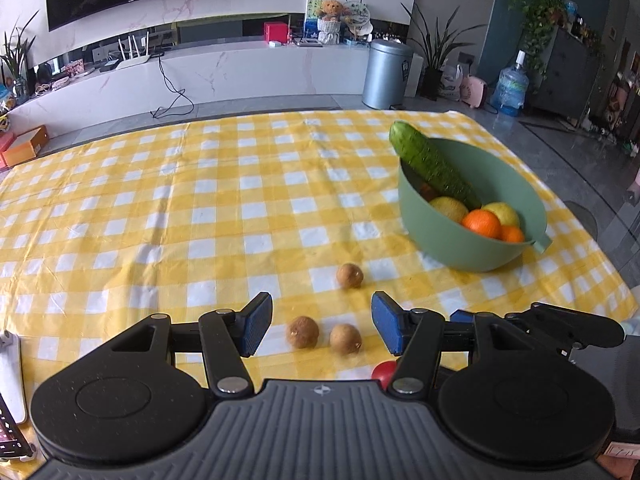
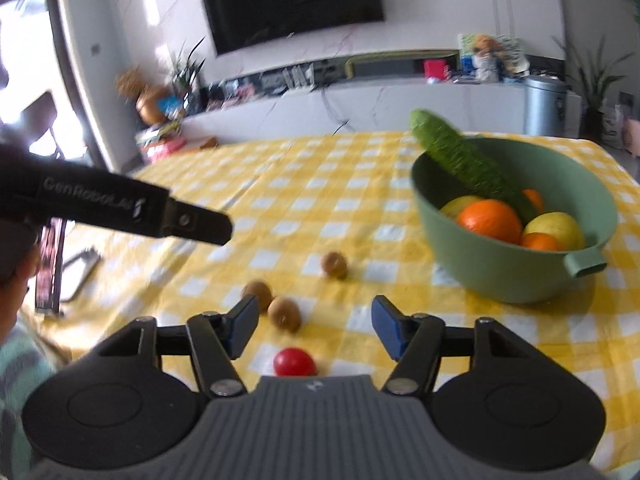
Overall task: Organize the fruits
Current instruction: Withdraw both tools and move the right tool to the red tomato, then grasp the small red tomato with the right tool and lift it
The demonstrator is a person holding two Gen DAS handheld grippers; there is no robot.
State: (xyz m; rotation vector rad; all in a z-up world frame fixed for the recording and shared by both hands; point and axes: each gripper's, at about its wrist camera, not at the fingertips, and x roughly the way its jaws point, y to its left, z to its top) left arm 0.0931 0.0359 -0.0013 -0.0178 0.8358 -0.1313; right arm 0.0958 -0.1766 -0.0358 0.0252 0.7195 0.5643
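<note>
On the checked tablecloth [image 2: 320, 200], I'd lower my empty, wide-open right gripper [image 2: 314, 326] squarely over the red tomato [image 2: 294, 362], left gripper [image 1: 322, 326] equally open and empty.

The checked tablecloth [image 1: 200, 216] looks like creased woven cloth. The green bowl [image 1: 472, 248] is smooth matt plastic. The cucumber [image 1: 432, 164] is bumpy-skinned.

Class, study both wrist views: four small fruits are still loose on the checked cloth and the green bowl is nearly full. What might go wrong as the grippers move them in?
1. The three brown fruits and the red fruit are round, so open pads may nudge them into rolling.
2. The cucumber leans over the rim of the green bowl; a drop could tip it out.
3. The left gripper and right gripper work close together and may collide.
</note>
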